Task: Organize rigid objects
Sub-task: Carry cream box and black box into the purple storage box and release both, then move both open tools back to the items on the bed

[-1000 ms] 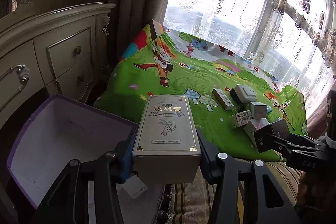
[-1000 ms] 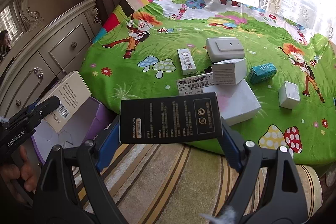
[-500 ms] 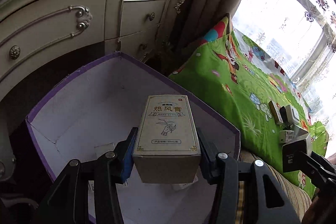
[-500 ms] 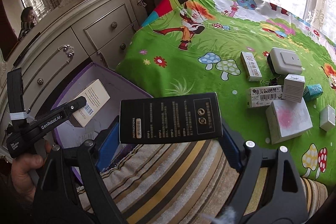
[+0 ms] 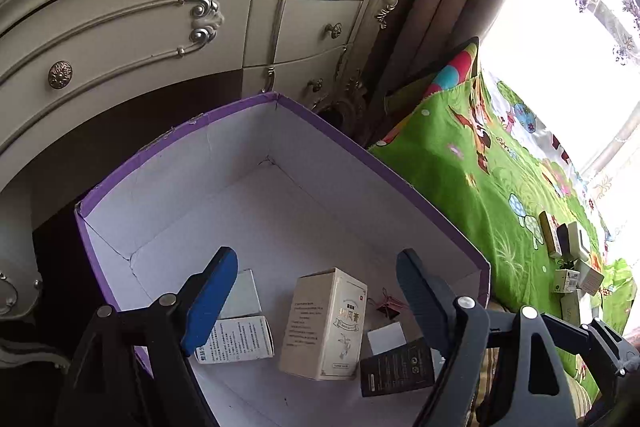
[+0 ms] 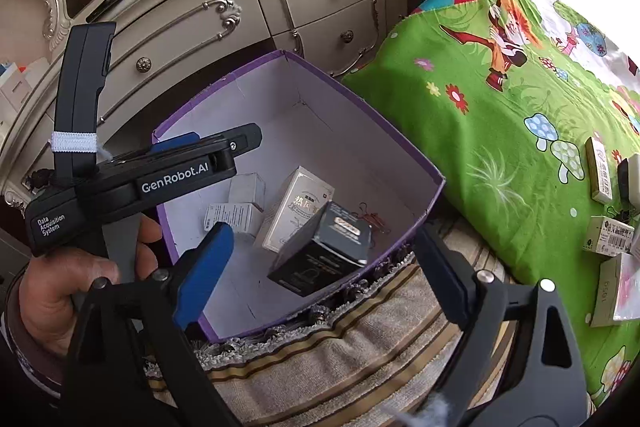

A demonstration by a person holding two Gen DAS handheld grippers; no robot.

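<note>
Fingers of both the left gripper (image 5: 316,297) and right gripper (image 6: 324,269) are opening with nothing pinched over the purple box (image 5: 384,163); remaining small boxes (image 6: 610,235) lie on the green bed cover (image 6: 492,131) toward the window, nearer the right gripper.

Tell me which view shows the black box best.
The right wrist view. There the black box shows whole, tilted, over the purple bin in front of the beige box. The left wrist view shows only one black face, low beside the beige box and partly cut off by the left tool's finger.
</note>
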